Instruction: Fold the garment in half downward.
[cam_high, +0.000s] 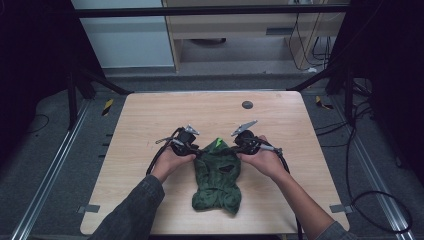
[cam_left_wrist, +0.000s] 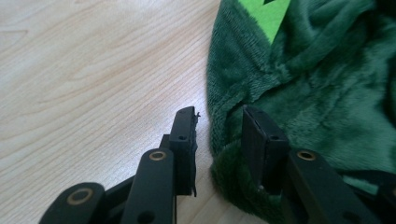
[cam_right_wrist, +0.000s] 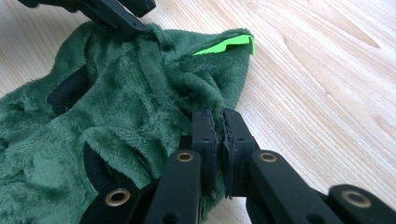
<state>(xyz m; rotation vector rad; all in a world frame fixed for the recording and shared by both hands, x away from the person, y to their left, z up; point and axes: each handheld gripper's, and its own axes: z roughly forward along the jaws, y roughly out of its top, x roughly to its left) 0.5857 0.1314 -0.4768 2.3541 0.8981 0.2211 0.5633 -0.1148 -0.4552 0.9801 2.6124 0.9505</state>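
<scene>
Pale wood-grain desk on a grey floor, dark frame posts either side; small dark disc near the far edge. Dark green fleece garment w/ a bright green tab lies at desk centre, long axis running from the near edge toward the far edge, tab end farthest from the person.

Left gripper sits at the garment's left upper edge; in the left gripper view the jaws stand parted, one pad on bare wood, the other resting on the fleece, a fold of hem between them but not pinched: released.

Right gripper is at the right upper edge; the right gripper view shows its jaws clenched, pads nearly meeting. Fleece is bunched right against them, so prob. grasping a thin fold, though the cloth inside the pads can't be made out.

Key relation: both tongs flank the tab end, approx. level w/ each other, garment between them and trailing back toward the person. Judgement: left jaws need to shut on that hem before any lift or spread; right side looks already anchored.
</scene>
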